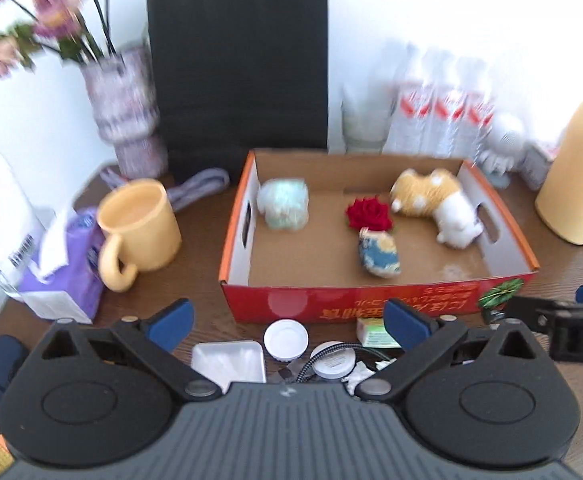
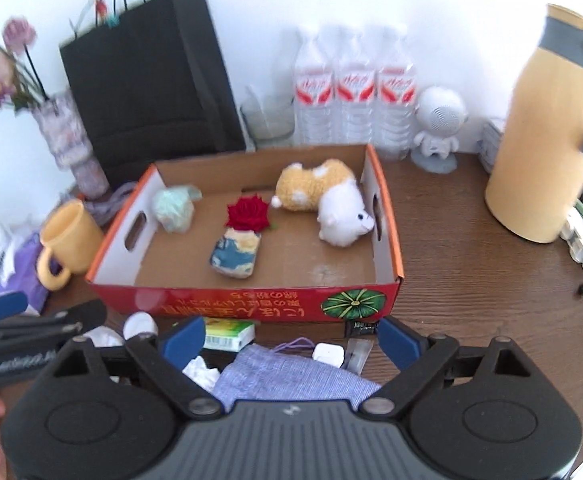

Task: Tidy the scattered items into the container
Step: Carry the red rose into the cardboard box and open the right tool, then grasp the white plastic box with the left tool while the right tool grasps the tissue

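A red cardboard box holds a plush dog, a red rose, a blue-yellow pouch and a pale green bundle. My left gripper is open and empty in front of the box, over a white tray, a white lid, a round tin and a green packet. My right gripper is open and empty over a blue cloth pouch, a white charger and the green packet.
A yellow mug, purple tissue pack, vase and black bag stand left and behind. Water bottles, a white figure and a yellow flask stand to the right.
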`<state>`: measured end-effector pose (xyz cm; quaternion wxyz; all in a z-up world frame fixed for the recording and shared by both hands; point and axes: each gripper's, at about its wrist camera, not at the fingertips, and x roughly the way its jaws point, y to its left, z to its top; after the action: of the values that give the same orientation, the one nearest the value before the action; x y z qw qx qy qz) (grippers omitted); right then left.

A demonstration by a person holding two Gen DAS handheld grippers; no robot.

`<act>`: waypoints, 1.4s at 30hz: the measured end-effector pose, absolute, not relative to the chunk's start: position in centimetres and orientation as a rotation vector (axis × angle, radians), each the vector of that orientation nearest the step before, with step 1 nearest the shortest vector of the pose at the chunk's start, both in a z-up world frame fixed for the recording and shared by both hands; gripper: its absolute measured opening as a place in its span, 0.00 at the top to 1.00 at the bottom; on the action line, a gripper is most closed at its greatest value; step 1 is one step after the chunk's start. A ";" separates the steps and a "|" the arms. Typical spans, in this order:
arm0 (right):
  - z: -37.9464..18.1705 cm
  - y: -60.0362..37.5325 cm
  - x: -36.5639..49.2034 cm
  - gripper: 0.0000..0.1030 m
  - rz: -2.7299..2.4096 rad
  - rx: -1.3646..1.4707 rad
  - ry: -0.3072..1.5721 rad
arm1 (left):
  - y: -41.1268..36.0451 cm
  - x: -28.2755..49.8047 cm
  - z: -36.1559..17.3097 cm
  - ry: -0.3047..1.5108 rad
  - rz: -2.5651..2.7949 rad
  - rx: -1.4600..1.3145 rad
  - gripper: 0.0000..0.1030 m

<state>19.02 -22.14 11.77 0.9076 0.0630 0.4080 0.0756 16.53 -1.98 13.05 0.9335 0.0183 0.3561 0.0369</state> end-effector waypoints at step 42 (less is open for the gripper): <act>3.6 -14.1 11.7 0.37 0.426 -0.085 0.574 | 5.8 10.5 4.5 0.568 0.049 0.064 0.00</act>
<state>11.66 -14.06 3.62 0.9359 -0.0417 0.2807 0.2086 10.52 5.80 4.51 0.9591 0.0317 0.2803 0.0240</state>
